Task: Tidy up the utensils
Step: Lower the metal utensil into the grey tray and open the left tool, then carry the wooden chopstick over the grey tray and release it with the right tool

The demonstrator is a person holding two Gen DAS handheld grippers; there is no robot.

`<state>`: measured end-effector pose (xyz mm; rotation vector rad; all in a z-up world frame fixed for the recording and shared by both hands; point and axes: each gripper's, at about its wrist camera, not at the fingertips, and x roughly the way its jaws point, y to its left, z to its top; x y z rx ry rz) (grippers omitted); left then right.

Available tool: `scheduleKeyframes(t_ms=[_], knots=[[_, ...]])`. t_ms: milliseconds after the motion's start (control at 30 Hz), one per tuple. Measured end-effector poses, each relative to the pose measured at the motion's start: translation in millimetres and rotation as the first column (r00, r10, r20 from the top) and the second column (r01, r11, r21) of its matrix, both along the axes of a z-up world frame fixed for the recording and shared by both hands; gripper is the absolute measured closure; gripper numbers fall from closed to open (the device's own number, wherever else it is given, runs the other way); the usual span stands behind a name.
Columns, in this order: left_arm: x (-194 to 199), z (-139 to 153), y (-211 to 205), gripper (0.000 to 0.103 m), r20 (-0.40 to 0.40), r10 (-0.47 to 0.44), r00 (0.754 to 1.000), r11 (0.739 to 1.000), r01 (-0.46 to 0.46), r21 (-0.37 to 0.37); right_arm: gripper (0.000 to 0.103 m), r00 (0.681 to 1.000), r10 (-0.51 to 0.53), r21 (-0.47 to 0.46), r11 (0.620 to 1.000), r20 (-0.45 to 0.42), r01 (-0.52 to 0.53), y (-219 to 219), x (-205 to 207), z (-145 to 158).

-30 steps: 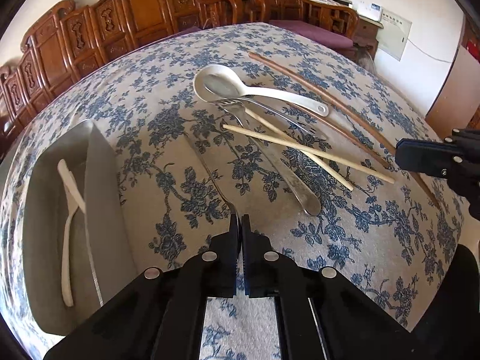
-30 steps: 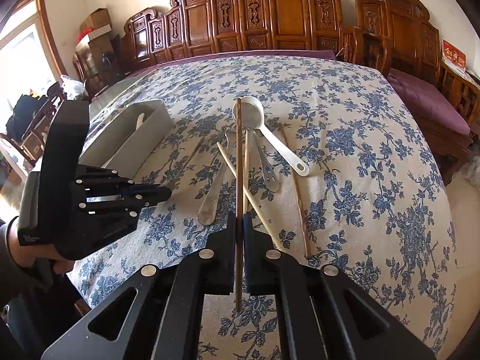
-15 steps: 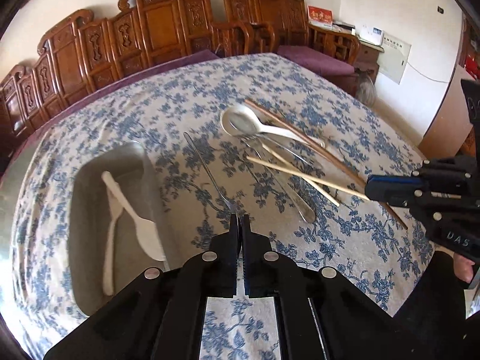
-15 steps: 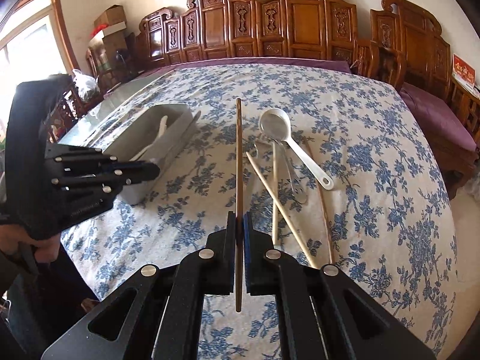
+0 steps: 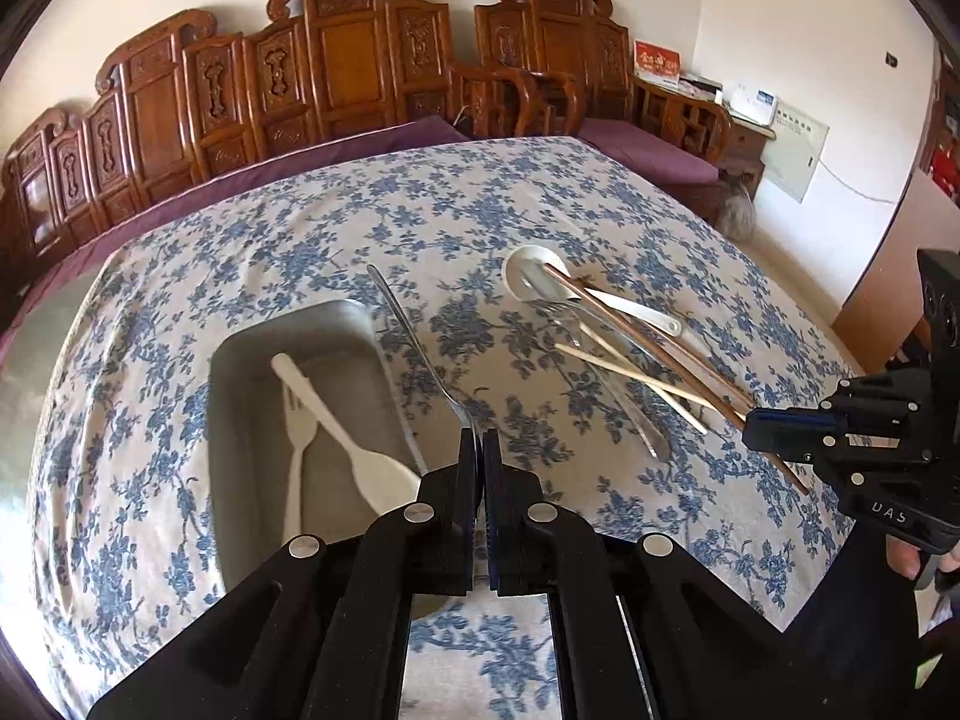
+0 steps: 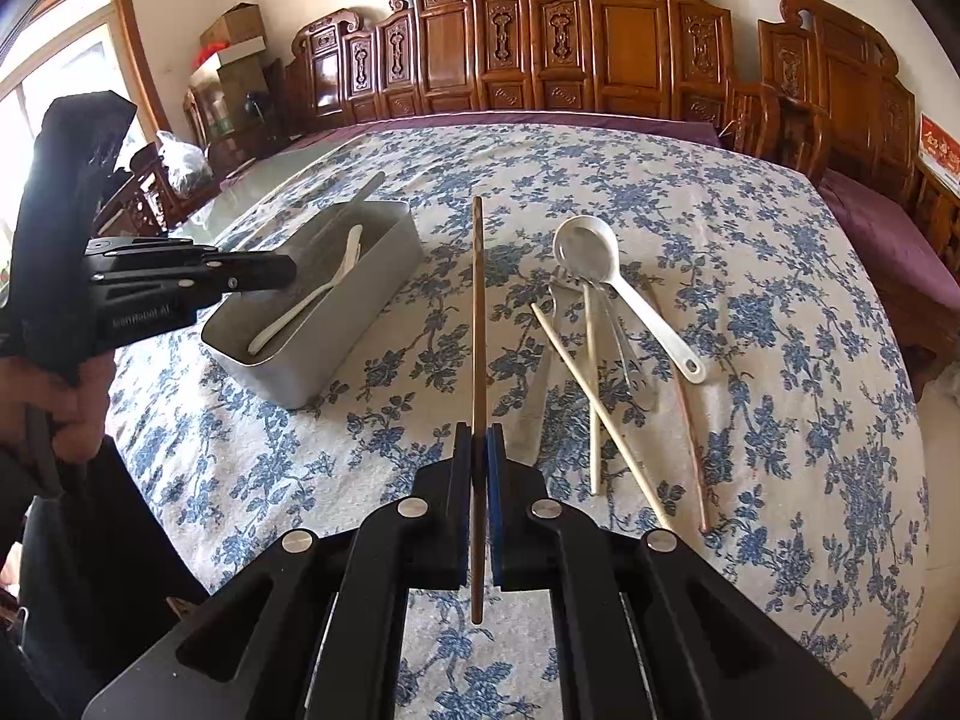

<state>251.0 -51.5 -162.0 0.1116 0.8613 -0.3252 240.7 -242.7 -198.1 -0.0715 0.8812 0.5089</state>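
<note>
Left wrist view, grip: the left hand-held gripper [image 5: 482, 450] was clamped tight on a thin metal utensil [image 5: 420, 348], its handle slanting up and away past the fingertips; which kind of utensil it was could not be told.
Left wrist view, change: a second earlier that utensil lay flat on the desk [image 5: 336, 210]; it had since come up off the blue-flowered cloth and hung beside the grey tray [image 5: 240, 354].
Left wrist view, tray: a white plastic fork [image 5: 295, 456] and a white plastic spoon [image 5: 348, 438] lay inside it.
Left wrist view, pile: the white ladle [image 5: 540, 276], pale chopsticks [image 5: 630, 375] and other metal pieces lay well to the right of the tray.
Right wrist view, grip: the right hand-held gripper [image 6: 479, 456] was closed on a dark wooden chopstick [image 6: 477, 300], which stood up out of the jaws, clear of the desk.
Right wrist view, change: the chopstick had risen with the hand; the tray [image 6: 366, 294] looked closer and the left hand-held gripper [image 6: 264, 273] had moved over its near end.
Right wrist view, left behind: its brown mate [image 6: 690, 420] rested on the cloth beside the pale pair.
Meaning: both hands carried a load, so, by my reading, the drops into the tray came next, left first.
</note>
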Motion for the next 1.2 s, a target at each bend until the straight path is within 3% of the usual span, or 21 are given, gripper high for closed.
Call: scheduleKeyframes(t_ms=[400, 867, 1200], knots=[[18, -31, 63, 0.102, -0.096, 0.065, 0.993, 0.996, -0.070, -0.052, 0.097, 1.000, 0.016, -0.013, 1.000, -0.026, -0.017, 34, 18, -13], [26, -54, 89, 0.101, -0.141, 0.130, 0.981, 0.987, -0.141, -0.071, 0.097, 0.998, 0.038, -0.028, 0.999, -0.045, -0.039, 66, 28, -14], [27, -46, 102, 0.101, -0.135, 0.161, 0.978, 0.978, -0.176, -0.109, 0.097, 0.999, 0.046, -0.032, 0.998, -0.026, -0.047, 86, 28, 5]])
